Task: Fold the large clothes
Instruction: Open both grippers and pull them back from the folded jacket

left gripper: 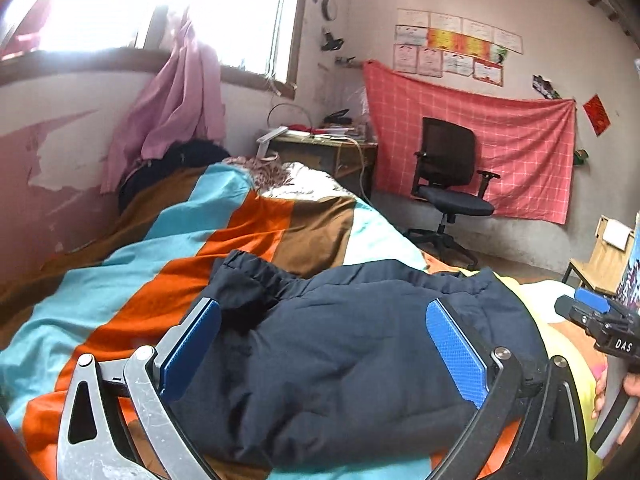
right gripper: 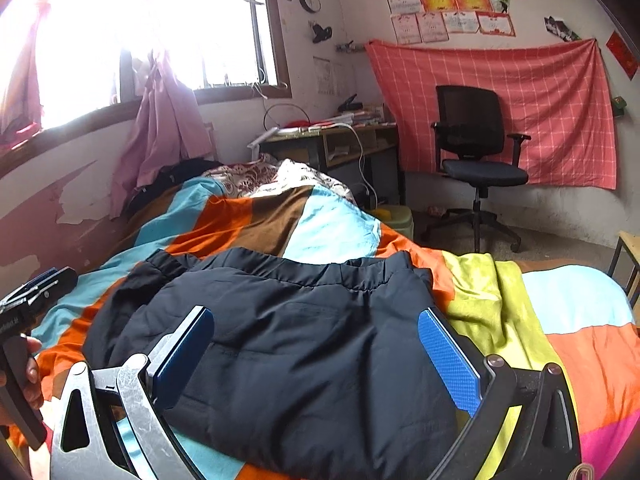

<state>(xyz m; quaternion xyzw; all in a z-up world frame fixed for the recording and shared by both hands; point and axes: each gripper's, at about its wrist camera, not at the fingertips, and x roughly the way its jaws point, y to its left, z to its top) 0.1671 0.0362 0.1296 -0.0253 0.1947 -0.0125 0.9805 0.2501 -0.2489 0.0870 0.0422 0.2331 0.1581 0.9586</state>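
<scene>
Between each gripper's (left gripper: 324, 336) spread fingers lies the navy jacket (right gripper: 304, 344).

**The room around me**

Under my work lies a striped bedspread (right gripper: 256, 220) in orange, brown and turquoise, with a lime blanket (right gripper: 484, 300) at its right. Ahead, a black office chair (right gripper: 476, 152) stands before a red checked cloth (right gripper: 560, 100) on the wall. A cluttered worktop (right gripper: 344, 140) sits beneath the bright window (right gripper: 160, 20), pink curtain (right gripper: 164, 128) hanging beside.
</scene>
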